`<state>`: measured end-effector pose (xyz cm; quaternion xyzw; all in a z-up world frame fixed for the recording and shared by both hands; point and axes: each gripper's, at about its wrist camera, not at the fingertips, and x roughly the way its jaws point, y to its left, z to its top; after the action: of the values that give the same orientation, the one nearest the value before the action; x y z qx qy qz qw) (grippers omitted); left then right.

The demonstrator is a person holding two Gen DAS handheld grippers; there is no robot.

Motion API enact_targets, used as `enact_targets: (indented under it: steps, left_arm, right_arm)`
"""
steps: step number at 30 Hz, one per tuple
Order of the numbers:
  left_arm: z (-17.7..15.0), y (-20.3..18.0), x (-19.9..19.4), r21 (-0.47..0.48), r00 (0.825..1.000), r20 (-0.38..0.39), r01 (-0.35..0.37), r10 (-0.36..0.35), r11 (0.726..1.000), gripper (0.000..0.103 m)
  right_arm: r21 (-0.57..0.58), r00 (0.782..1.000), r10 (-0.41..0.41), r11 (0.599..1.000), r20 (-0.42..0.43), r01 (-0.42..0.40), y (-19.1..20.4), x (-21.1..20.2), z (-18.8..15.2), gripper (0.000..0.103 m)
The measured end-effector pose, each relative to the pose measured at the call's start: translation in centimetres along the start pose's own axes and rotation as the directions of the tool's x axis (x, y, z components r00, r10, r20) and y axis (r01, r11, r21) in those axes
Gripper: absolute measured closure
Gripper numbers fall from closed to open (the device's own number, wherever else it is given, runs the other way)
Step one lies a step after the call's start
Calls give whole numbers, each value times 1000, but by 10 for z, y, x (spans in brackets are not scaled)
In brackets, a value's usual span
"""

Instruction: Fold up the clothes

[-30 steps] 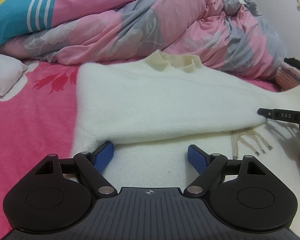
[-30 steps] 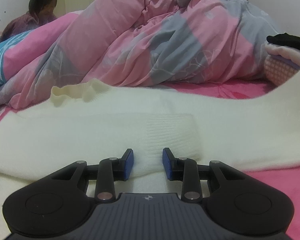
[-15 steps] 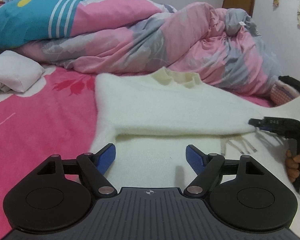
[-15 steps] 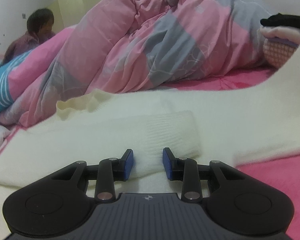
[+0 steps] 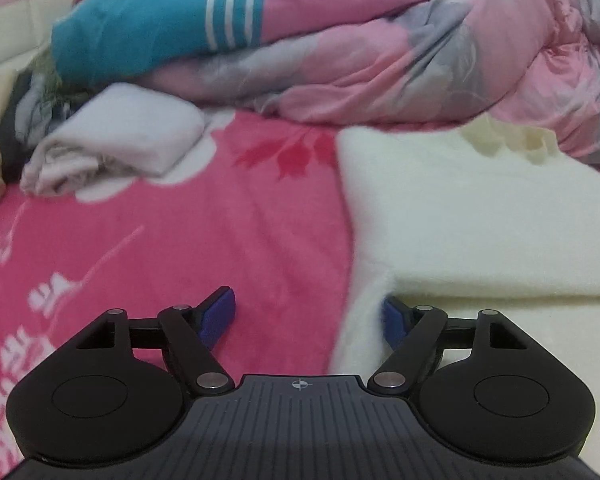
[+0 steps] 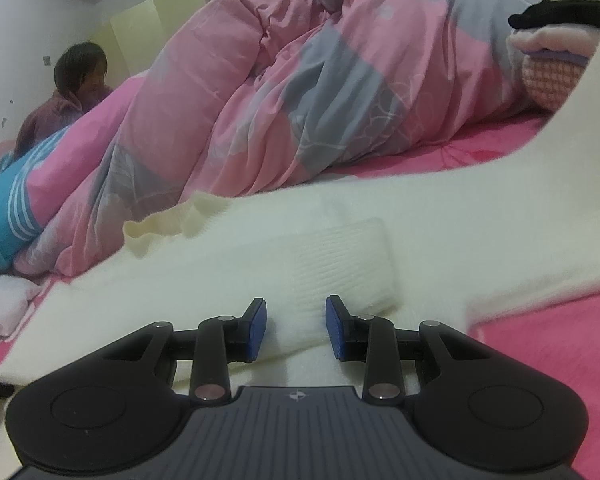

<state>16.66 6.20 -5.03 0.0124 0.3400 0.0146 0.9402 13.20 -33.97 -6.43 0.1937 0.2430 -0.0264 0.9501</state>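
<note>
pink bed (image 5: pixel 228 240): cream sweater (image 5: pixel 480 208), quilt (image 5: pixel 380 72), folded cloth (image 5: pixel 120 136).

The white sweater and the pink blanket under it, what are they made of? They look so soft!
The white sweater looks like fuzzy knit, maybe wool or acrylic: its edges are hairy and its cuff shows ribbed rows. The pink blanket looks like plush fleece, with a matte, velvety nap and printed flowers. The exact fibre cannot be told.

1 cream sweater (image 5: pixel 480 216), 1 pink-grey duvet (image 6: pixel 300 92), 1 folded white cloth (image 5: pixel 116 140), 1 pink blanket (image 5: pixel 180 248), 2 grippers: left (image 5: pixel 308 316), right (image 6: pixel 296 328).
</note>
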Motion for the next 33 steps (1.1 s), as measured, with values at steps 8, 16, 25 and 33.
enact_targets:
  steps: [8, 16, 25, 33]
  left_arm:
    - [-1, 5, -46, 103, 996, 68, 45, -53, 994, 25]
    - [26, -28, -24, 184, 977, 178, 85, -119, 979, 24]
    - [11, -4, 25, 41, 978, 41, 201, -203, 979, 21]
    - [12, 1, 26, 6, 972, 31, 232, -232, 973, 21]
  right_arm:
    - [7, 1000, 3, 1000, 0, -3, 0, 1, 0, 68]
    - [-7, 1000, -7, 1000, -2, 7, 3, 0, 0, 67]
    - [-10, 1000, -9, 1000, -5, 9, 2, -1, 1, 67]
    - [-212, 999, -4, 977, 51, 15, 59, -30, 22, 65]
